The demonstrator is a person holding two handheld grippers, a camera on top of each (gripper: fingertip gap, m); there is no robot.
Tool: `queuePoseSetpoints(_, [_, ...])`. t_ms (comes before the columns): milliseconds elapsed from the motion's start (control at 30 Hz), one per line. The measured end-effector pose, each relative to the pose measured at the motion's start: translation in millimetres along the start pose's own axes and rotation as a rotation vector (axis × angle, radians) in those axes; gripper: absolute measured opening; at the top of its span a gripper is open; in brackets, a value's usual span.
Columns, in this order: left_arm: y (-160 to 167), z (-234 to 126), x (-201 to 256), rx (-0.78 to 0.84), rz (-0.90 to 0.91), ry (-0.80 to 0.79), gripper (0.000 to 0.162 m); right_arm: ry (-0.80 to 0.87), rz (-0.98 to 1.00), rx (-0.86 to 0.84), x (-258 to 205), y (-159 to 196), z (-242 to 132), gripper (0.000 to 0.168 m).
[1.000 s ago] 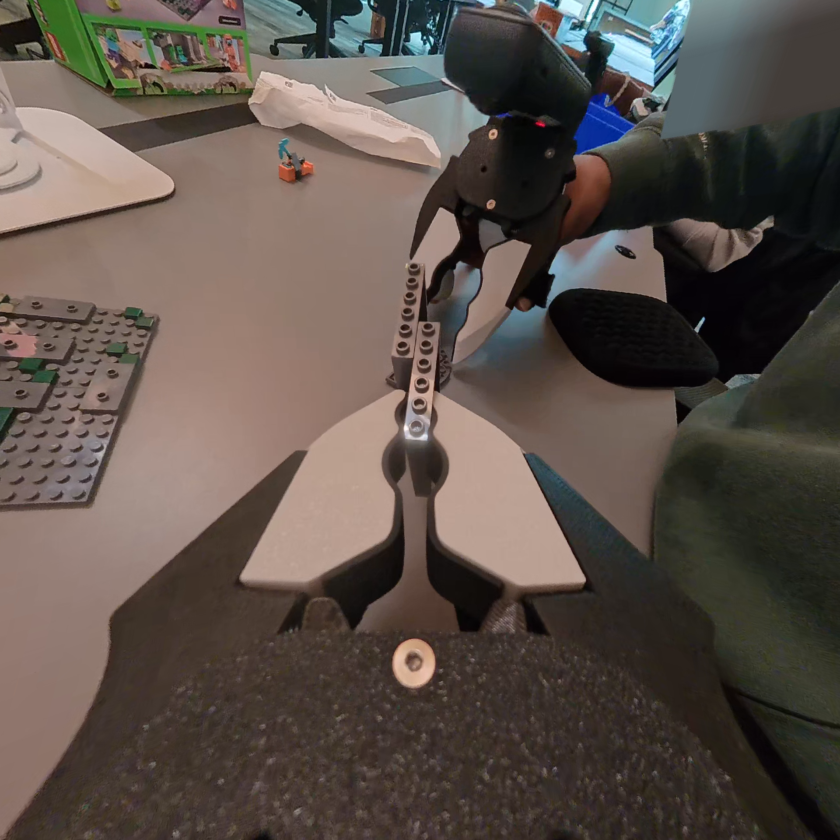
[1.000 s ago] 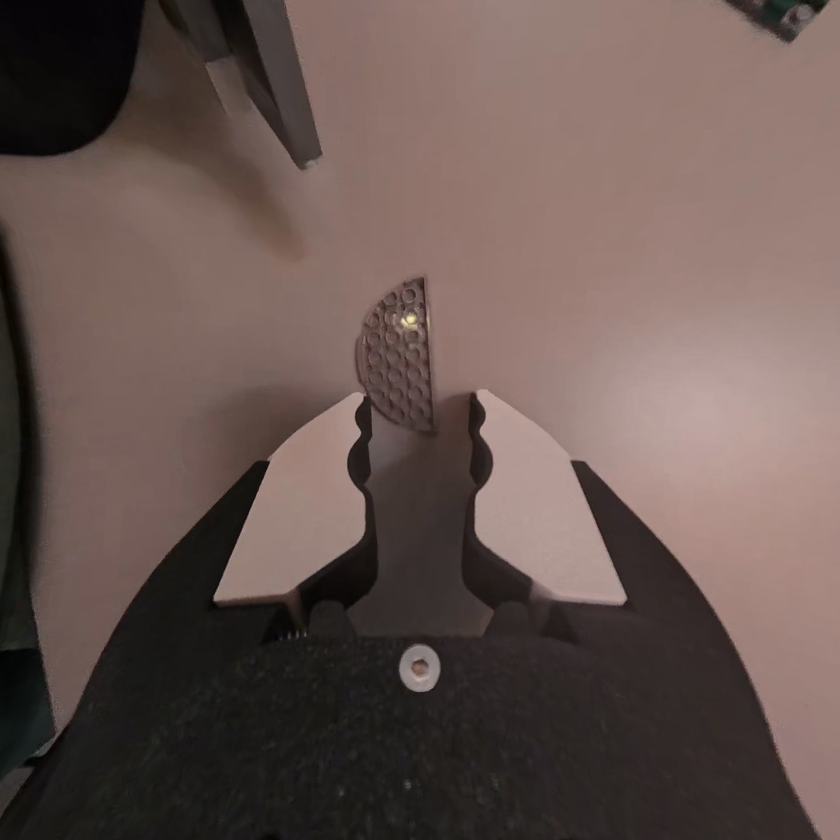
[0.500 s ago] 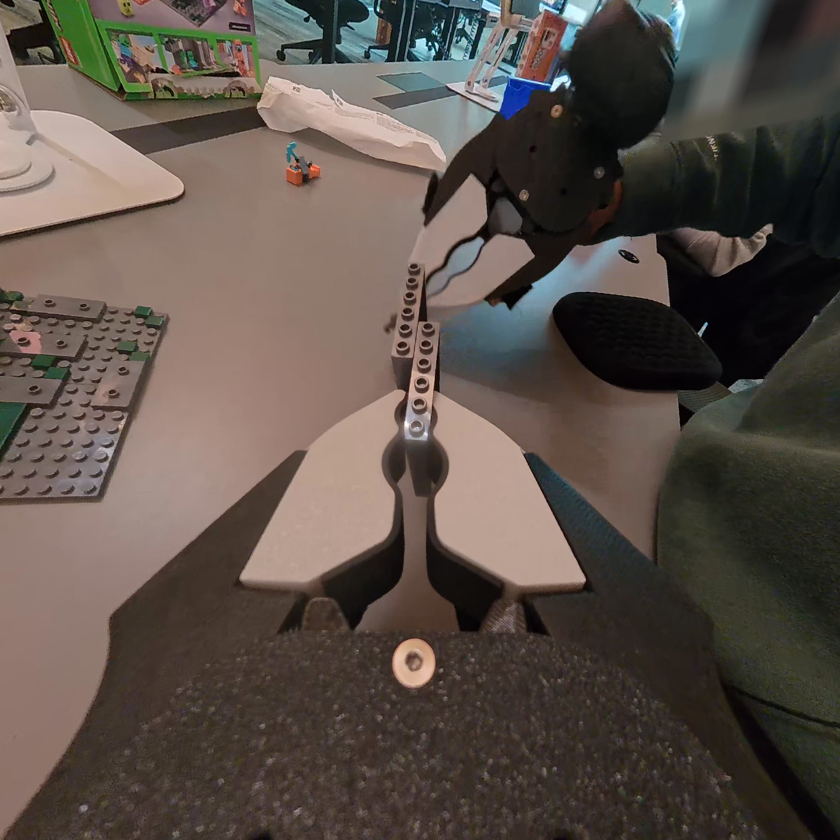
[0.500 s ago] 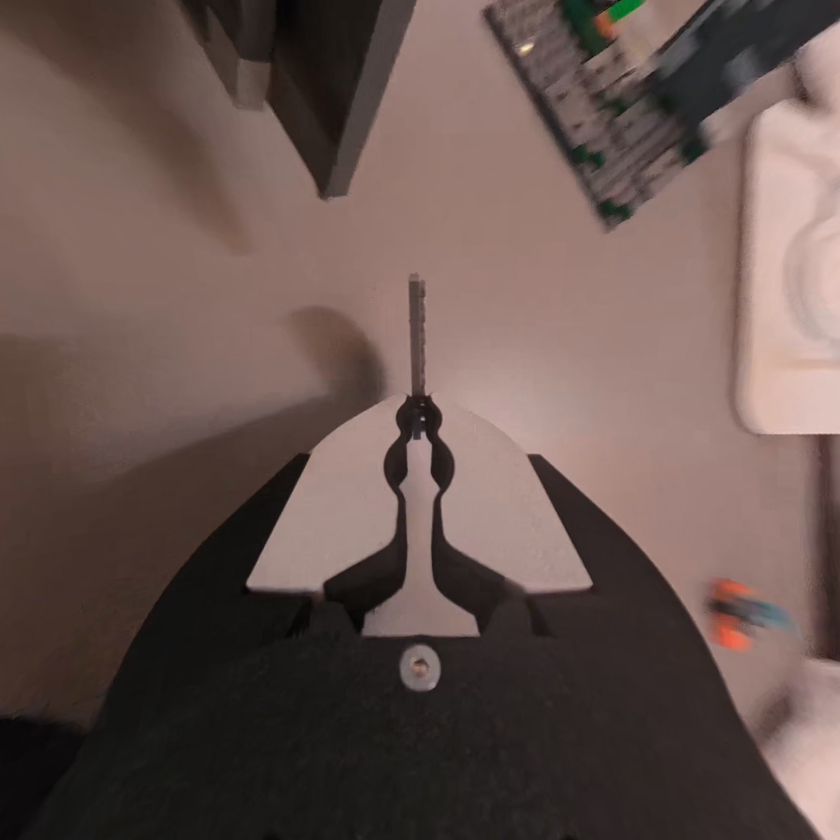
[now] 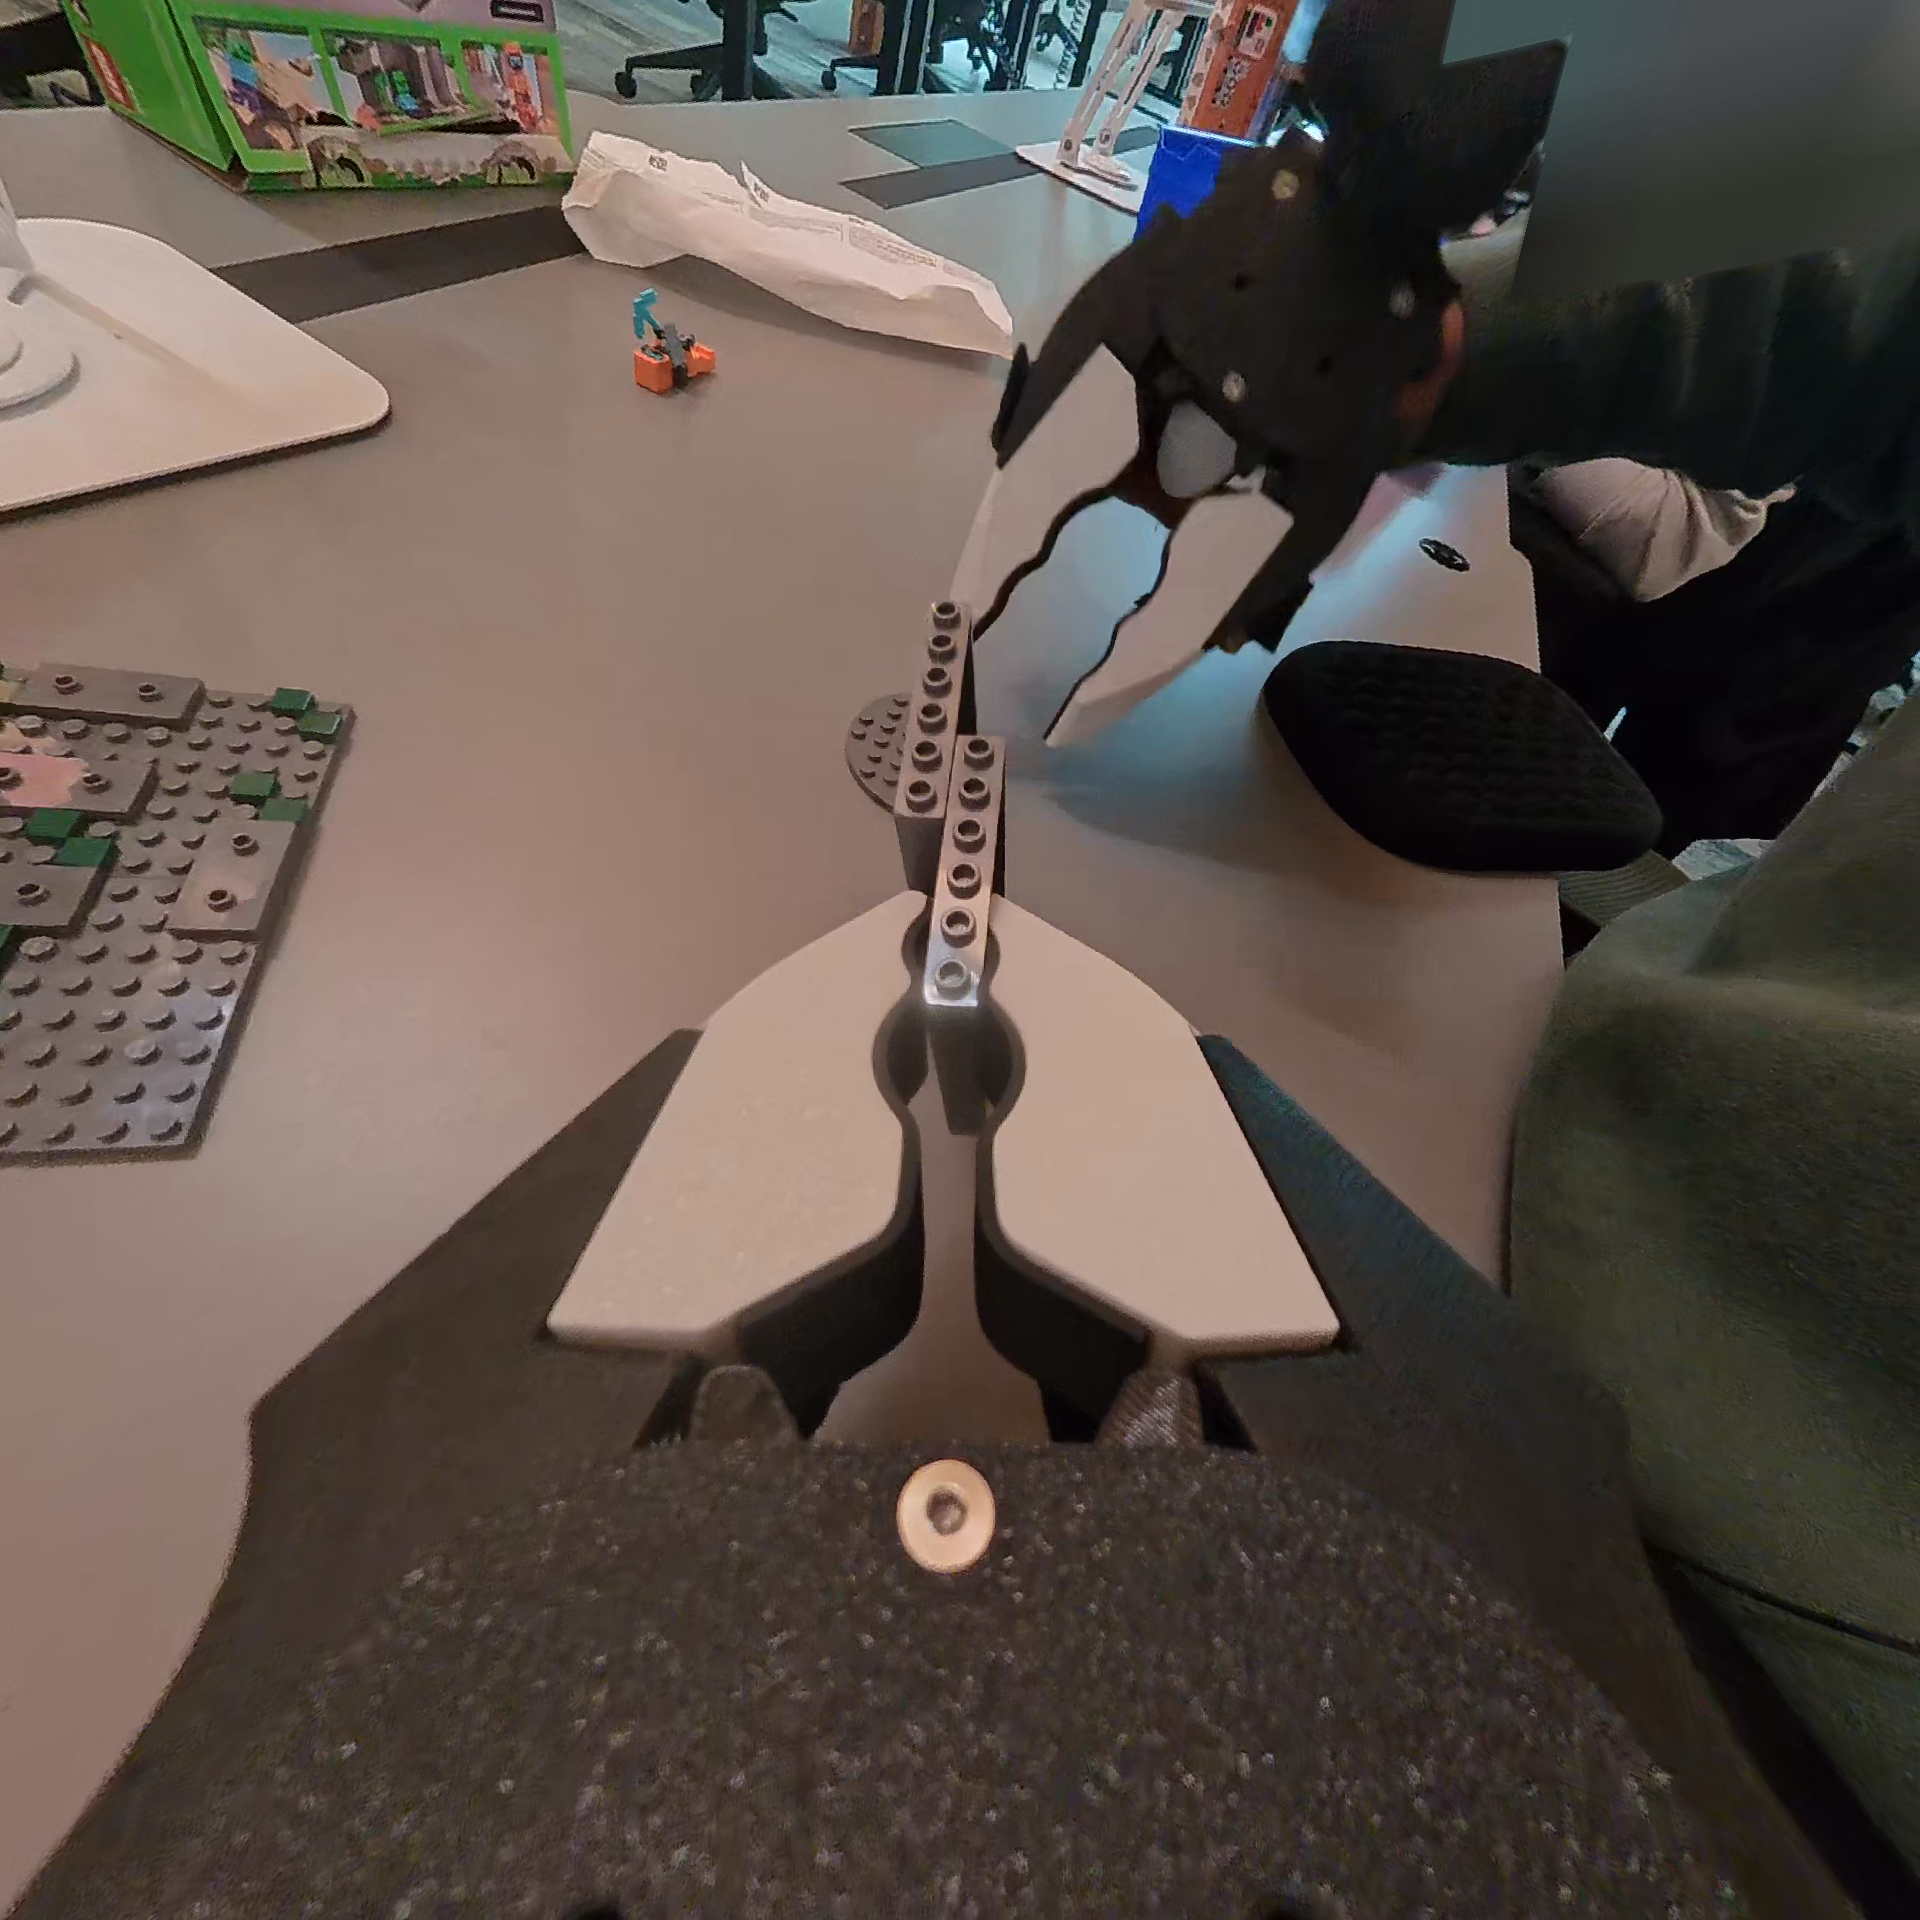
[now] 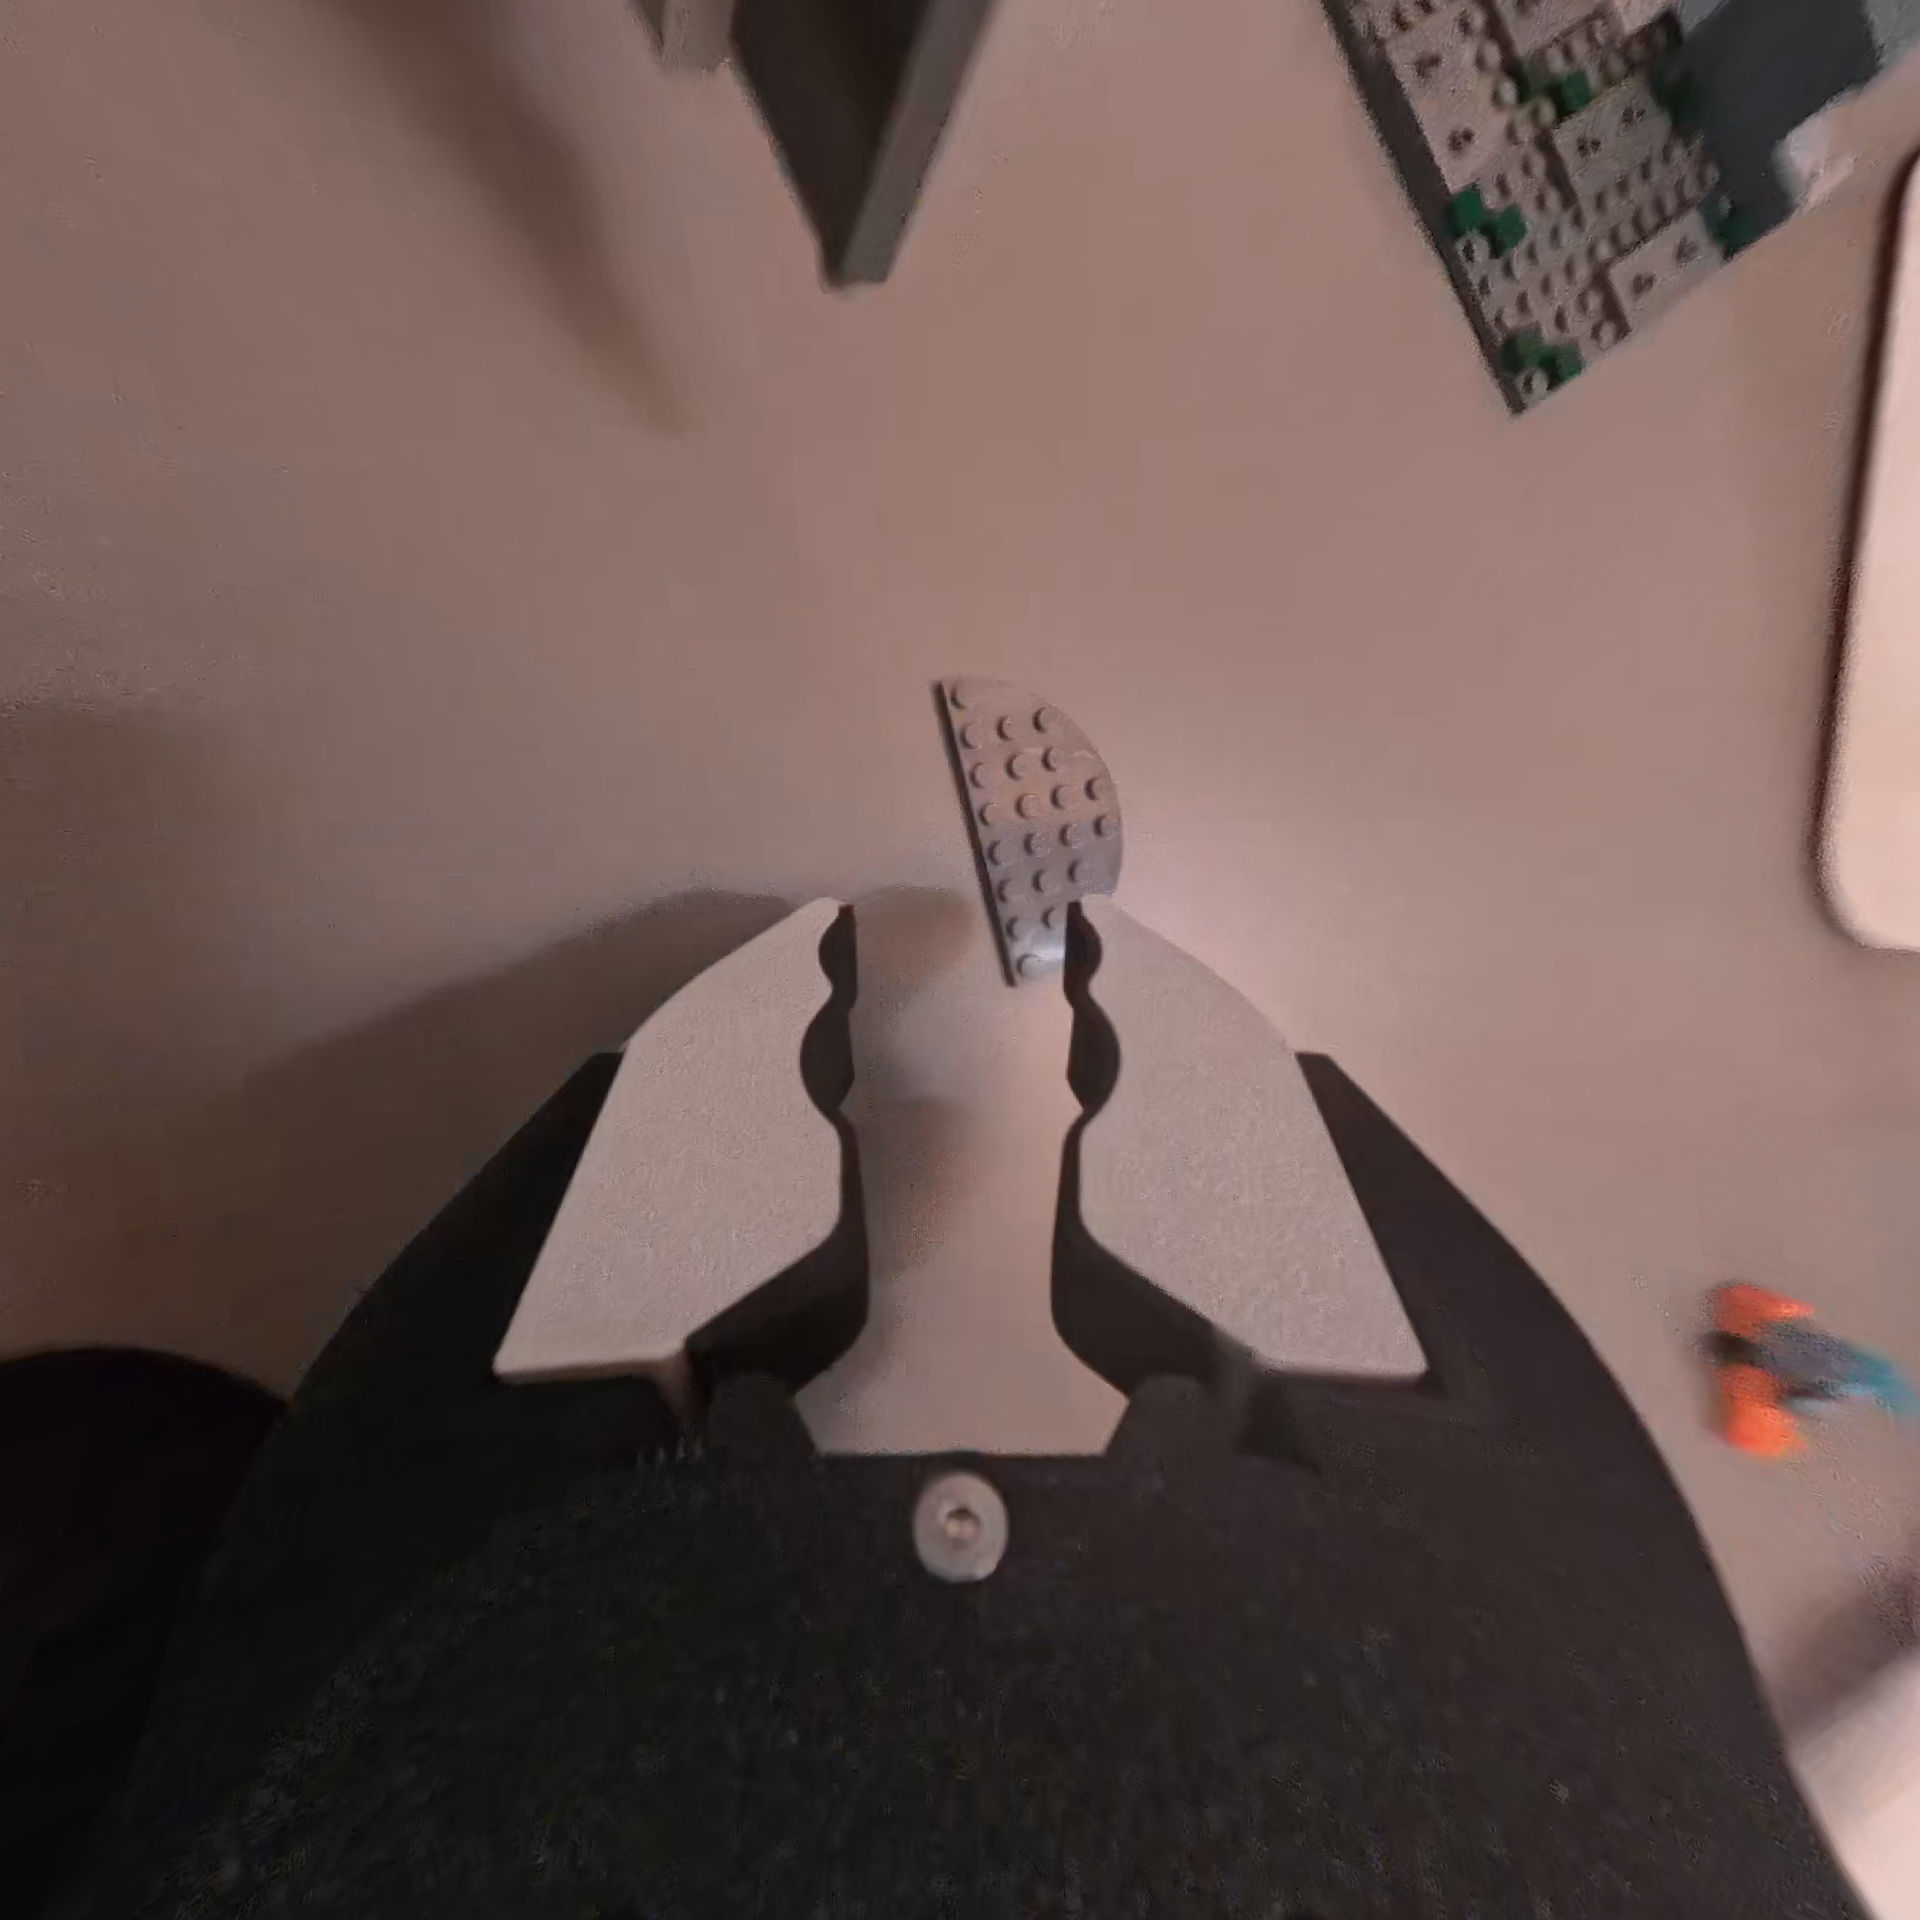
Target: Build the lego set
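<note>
My left gripper [image 5: 956,925] is shut on the near end of a dark grey assembly of two long studded bricks [image 5: 961,810], which points away from me above the table. A grey half-round plate [image 6: 1039,821] lies studs up on the table. In the left wrist view it [image 5: 878,743] shows just left of the bricks' far end. My right gripper [image 6: 958,914] is open, and its right fingertip [image 6: 1081,925] is at the plate's near corner. In the left wrist view the right gripper [image 5: 1023,681] hangs open, tilted down, just right of the bricks.
A grey baseplate with green bits [image 5: 125,894] lies at the left. Farther back are a small orange and teal figure [image 5: 670,353], a white paper bag [image 5: 779,249], a green box [image 5: 343,94] and a white stand base [image 5: 156,364]. A black padded armrest [image 5: 1455,769] is at the right. My hands' fingertips stand some 15 cm from each other. The black padded armrest [image 5: 1455,769] lies some 15 cm from my right tips, 25 cm from my left tips.
The right gripper closed on the half-round plate lying underside up, lifted it on edge, and has now opened; the plate lies studs up. The left gripper still holds the bricks.
</note>
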State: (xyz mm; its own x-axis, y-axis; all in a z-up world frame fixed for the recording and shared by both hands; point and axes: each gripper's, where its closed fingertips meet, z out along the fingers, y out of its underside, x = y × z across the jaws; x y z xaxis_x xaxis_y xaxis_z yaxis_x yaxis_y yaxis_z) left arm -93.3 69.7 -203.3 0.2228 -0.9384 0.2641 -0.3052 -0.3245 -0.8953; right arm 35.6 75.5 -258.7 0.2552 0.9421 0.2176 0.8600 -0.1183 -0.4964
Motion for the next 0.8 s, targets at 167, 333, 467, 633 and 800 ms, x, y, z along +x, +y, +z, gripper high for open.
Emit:
queuePoseSetpoints(167, [1, 4, 2, -0.011, 0.001, 0.01, 0.003, -0.124, 0.228, 0.111, 21, 5, 2, 0.038])
queuePoseSetpoints(333, [3, 6, 3, -0.014, -0.009, 0.005, 0.003, -0.167, 0.147, 0.095, 28, 8, 22, 0.042])
queuePoseSetpoints(467, [3, 6, -1, -0.014, -0.021, -0.008, 0.003, -0.204, 0.097, 0.086, 23, -1, 31, 0.036])
queuePoseSetpoints(633, [4, 9, -3, -0.02, -0.027, -0.008, 0.003, -0.205, 0.094, 0.06, 20, -7, 34, 0.03])
queuePoseSetpoints(800, [5, 13, -2, -0.029, -0.024, -0.004, 0.003, -0.201, 0.048, 0.067, 14, -22, 37, 0.03])
